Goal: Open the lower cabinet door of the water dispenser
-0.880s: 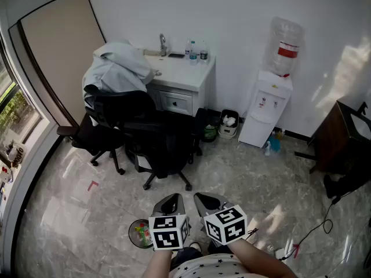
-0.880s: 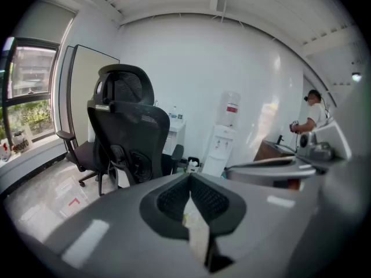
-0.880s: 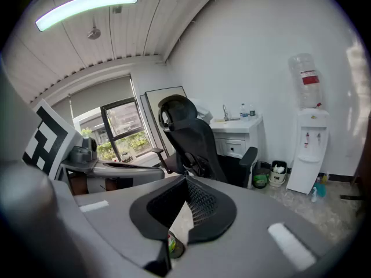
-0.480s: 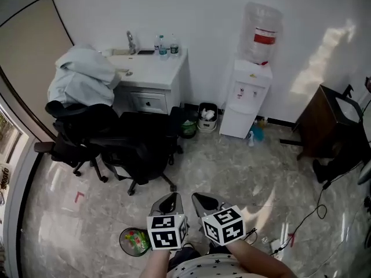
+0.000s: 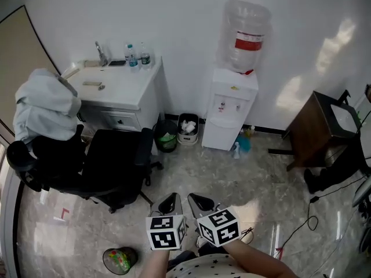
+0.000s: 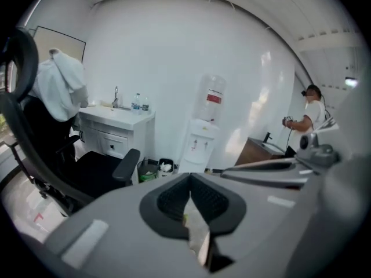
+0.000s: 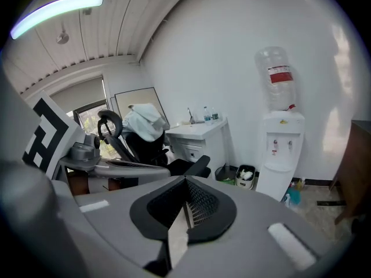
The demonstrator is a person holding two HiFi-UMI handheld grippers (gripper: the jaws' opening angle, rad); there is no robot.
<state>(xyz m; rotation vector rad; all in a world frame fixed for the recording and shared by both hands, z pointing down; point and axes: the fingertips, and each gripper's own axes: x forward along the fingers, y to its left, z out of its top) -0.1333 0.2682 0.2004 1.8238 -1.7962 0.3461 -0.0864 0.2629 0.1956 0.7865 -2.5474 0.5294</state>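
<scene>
Currently the approach step is in hand. Left tongs (image 5: 170, 204) and right tongs (image 5: 203, 202) are both fully closed and empty, well apart from the water dispenser (image 5: 231, 114) at the far wall. Next move, by judgement: advance to its lower cabinet door (image 5: 219, 134), which appears shut, and open one set of tongs.

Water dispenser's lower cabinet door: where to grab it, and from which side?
Come from the front: the white water dispenser stands back to the wall, and its lower cabinet door is the flat panel under the taps. Probably hook a vertical edge; no handle or hinge side shows from here.
</scene>
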